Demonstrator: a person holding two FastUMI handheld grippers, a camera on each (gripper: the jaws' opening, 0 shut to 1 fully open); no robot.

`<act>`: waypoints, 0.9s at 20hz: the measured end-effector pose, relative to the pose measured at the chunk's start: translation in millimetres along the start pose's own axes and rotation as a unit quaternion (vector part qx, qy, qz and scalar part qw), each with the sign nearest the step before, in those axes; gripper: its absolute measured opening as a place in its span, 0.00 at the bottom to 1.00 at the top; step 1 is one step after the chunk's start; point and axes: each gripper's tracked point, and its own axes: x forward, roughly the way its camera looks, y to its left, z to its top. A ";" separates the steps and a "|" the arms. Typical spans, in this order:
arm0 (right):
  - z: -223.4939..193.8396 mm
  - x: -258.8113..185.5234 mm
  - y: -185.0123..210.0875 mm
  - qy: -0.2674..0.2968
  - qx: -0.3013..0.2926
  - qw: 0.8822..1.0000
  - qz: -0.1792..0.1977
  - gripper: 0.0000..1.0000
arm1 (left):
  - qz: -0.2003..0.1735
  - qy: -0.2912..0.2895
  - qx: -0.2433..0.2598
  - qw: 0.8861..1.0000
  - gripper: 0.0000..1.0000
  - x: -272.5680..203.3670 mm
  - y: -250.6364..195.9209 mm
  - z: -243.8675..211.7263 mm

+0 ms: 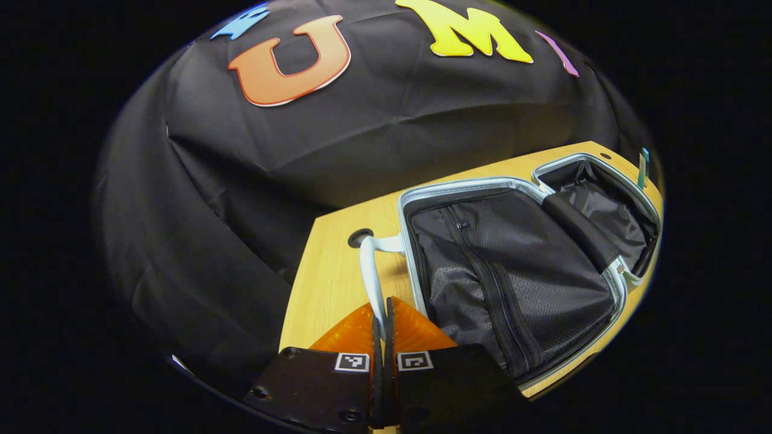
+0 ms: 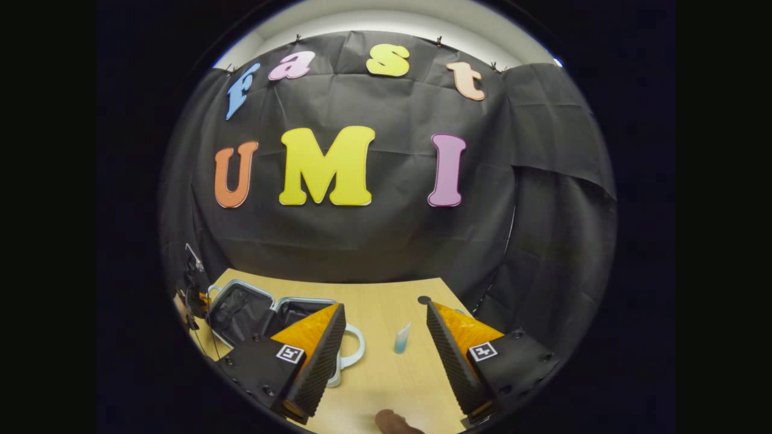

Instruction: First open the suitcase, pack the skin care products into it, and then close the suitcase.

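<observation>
Left gripper (image 1: 382, 325) is clenching the suitcase (image 1: 512, 271) handle (image 1: 371, 271); right gripper (image 2: 386, 355) is gaping, its finger (image 2: 313, 355) hiding part of the suitcase (image 2: 241, 310).

A suitcase (image 2: 253, 310) lies open on the table (image 2: 386, 374) at nine o'clock in the right gripper view — a small tube (image 2: 401, 339) stands apart at its three o'clock.
</observation>
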 end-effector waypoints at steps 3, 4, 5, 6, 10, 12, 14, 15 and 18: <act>-5.4 -1.5 8.2 0.007 -0.006 1.000 0.008 0.80 | -0.018 0.016 -0.014 1.000 0.04 9.0 -6.4 -15.5; -6.5 -2.1 10.7 0.007 -0.010 1.000 0.011 0.80 | -0.027 0.032 -0.016 0.999 0.09 12.1 -10.8 -25.9; -7.6 -2.6 13.3 0.007 -0.012 1.000 0.015 0.80 | -0.029 0.045 -0.011 0.999 0.12 13.9 -12.6 -33.7; -8.6 -3.9 15.7 0.008 -0.015 1.000 0.020 0.80 | -0.027 0.027 -0.015 0.999 0.15 13.0 -10.7 -26.6; -8.6 -7.1 14.5 0.003 -0.022 0.999 0.027 0.80 | 0.018 0.020 -0.007 1.000 0.54 12.5 12.3 -23.4; -9.3 -8.0 9.5 0.002 -0.018 0.999 0.030 0.80 | 0.037 0.007 -0.014 0.999 0.63 1.2 21.3 -13.1; -10.2 -8.4 -1.5 0.000 -0.011 1.000 0.028 0.80 | 0.037 -0.012 -0.019 0.999 0.98 -16.4 16.9 3.3; -11.2 -8.2 -8.2 0.000 -0.006 1.000 0.027 0.80 | 0.039 -0.023 -0.019 0.999 0.95 -25.1 13.7 13.9; -15.7 -7.4 -28.2 0.004 0.011 0.999 0.035 0.80 | 0.047 -0.053 -0.023 0.997 0.99 -61.1 -6.2 50.2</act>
